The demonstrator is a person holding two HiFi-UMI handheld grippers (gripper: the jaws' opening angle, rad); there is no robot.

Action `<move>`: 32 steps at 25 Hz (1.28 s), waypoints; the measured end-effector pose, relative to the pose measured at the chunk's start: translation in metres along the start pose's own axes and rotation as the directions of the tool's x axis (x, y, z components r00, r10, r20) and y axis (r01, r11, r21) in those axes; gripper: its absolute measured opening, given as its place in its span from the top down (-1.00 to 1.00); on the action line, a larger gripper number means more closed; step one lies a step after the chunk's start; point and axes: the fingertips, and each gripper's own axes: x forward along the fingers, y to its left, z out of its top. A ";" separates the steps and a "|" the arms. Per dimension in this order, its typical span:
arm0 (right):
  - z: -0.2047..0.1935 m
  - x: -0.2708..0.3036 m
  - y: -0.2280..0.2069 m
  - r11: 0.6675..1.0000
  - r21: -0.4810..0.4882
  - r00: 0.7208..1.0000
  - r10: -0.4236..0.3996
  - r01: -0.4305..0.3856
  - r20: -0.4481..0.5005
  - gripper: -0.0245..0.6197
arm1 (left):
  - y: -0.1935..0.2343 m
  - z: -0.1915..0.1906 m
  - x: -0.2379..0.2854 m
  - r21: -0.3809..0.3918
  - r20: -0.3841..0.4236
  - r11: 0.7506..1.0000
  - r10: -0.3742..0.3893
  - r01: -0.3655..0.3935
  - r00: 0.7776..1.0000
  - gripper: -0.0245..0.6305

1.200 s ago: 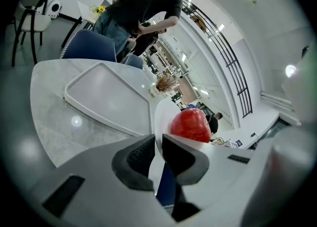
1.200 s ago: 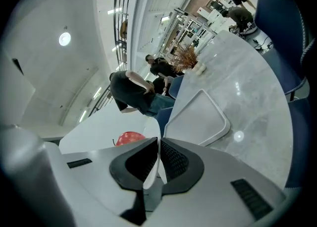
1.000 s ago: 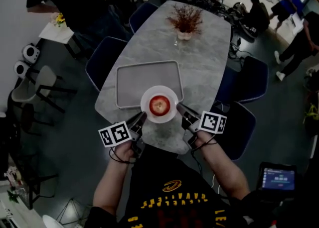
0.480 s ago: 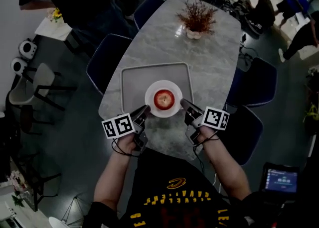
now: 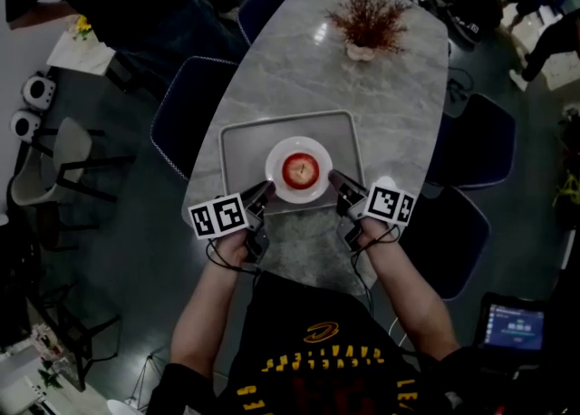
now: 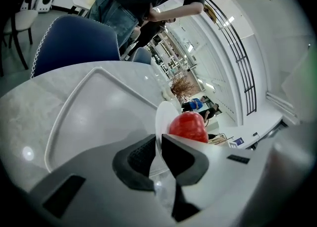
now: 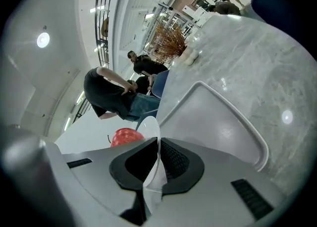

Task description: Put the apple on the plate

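Observation:
A red apple (image 5: 301,168) sits in the middle of a white plate (image 5: 278,156). Both grippers hold the plate over the grey tray (image 5: 243,143) on the marble table (image 5: 390,105). My left gripper (image 5: 265,189) is shut on the plate's near-left rim, and my right gripper (image 5: 333,178) is shut on its near-right rim. In the left gripper view the plate rim (image 6: 164,114) stands edge-on between the pads of the left gripper (image 6: 159,152), with the apple (image 6: 188,127) beyond. In the right gripper view the rim (image 7: 151,129) passes between the right gripper's (image 7: 157,160) pads, with the apple (image 7: 126,137) to the left.
A vase of dried red twigs (image 5: 367,25) stands at the table's far end. Dark blue chairs flank the table at left (image 5: 186,107) and right (image 5: 471,146). People stand beyond the far end. The tray's raised rim (image 6: 59,117) surrounds the plate.
Both grippers have carried the plate with the apple away from me, from the tray's near edge toward its middle, and lower.

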 end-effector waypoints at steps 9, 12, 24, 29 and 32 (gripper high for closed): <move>-0.008 0.039 -0.038 0.995 -0.022 0.994 -0.095 0.094 -0.054 0.84 | 0.049 0.003 0.029 0.010 -0.074 0.996 0.089 -0.088 0.993 0.80; -0.010 0.050 -0.049 0.993 -0.031 0.991 -0.114 0.112 -0.072 0.84 | 0.062 0.002 0.037 0.008 -0.088 0.994 0.108 -0.108 0.990 0.80; -0.008 0.074 -0.060 0.980 -0.094 0.971 -0.188 0.175 -0.150 0.84 | 0.087 0.004 0.051 0.036 -0.147 0.984 0.180 -0.177 0.973 0.80; -0.011 0.077 -0.064 0.977 -0.109 0.957 -0.201 0.181 -0.208 0.84 | 0.092 0.000 0.053 0.058 -0.178 0.979 0.202 -0.194 0.963 0.80; -0.012 0.079 -0.066 0.973 -0.132 0.949 -0.218 0.191 -0.227 0.84 | 0.093 -0.001 0.054 0.083 -0.196 0.976 0.216 -0.204 0.956 0.80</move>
